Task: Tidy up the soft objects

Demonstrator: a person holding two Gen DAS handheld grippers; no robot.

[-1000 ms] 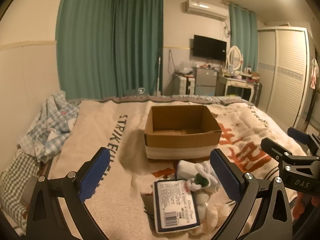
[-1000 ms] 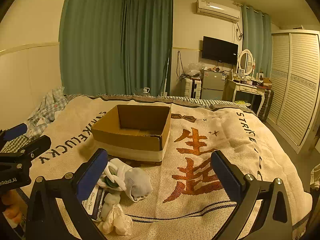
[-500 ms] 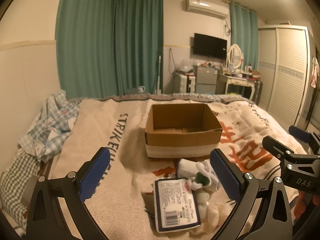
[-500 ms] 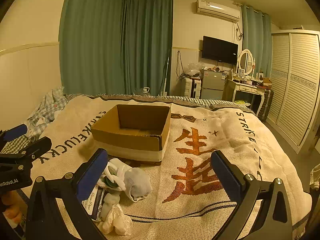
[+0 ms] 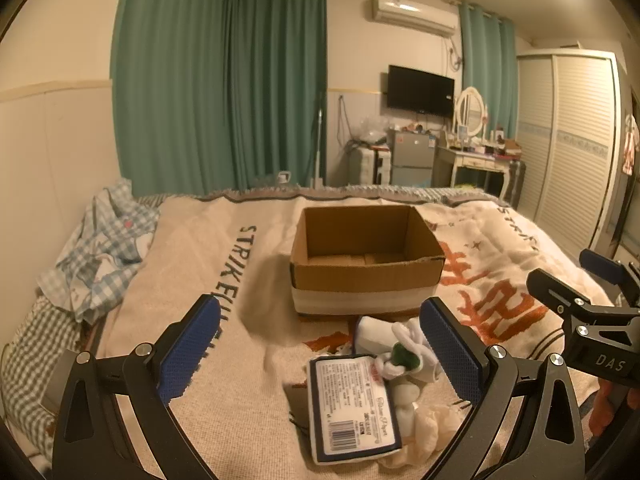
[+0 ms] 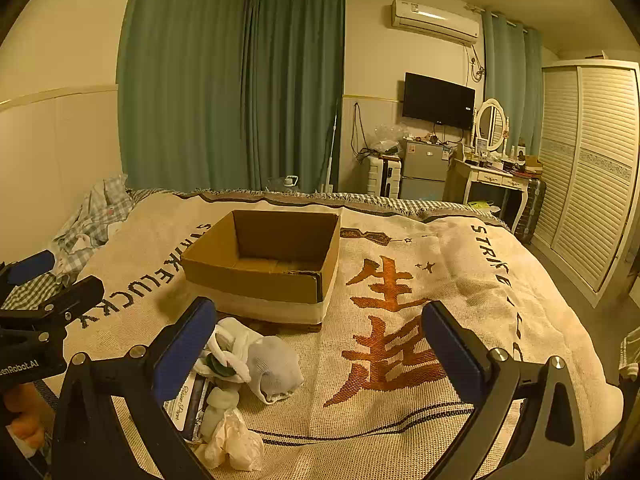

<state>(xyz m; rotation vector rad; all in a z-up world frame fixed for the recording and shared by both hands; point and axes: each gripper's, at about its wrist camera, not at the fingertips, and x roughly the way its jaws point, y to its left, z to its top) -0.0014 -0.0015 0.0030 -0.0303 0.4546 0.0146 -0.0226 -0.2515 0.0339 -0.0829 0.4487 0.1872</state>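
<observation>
An open cardboard box (image 5: 366, 258) (image 6: 266, 264) stands on the bed blanket, nothing visible inside. In front of it lies a small heap: a tissue pack (image 5: 354, 404) with a printed label, a white sock bundle with a green patch (image 5: 404, 356) (image 6: 224, 360), a pale grey sock (image 6: 276, 372) and a crumpled cream cloth (image 6: 234, 444). My left gripper (image 5: 320, 344) hangs open over the heap, nothing between its blue pads. My right gripper (image 6: 316, 344) is open too, the heap by its left finger. Each gripper shows at the edge of the other's view.
A beige blanket (image 6: 440, 300) with lettering covers the bed. Checked bedding (image 5: 100, 248) is bunched at the left against the wall. Beyond the bed's foot stand green curtains, a small fridge (image 6: 424, 176), a dressing table (image 6: 496, 176) and a white wardrobe (image 6: 592, 168).
The left wrist view has shifted very slightly; the box sits a little left in it. The right gripper and the heap have not moved.
</observation>
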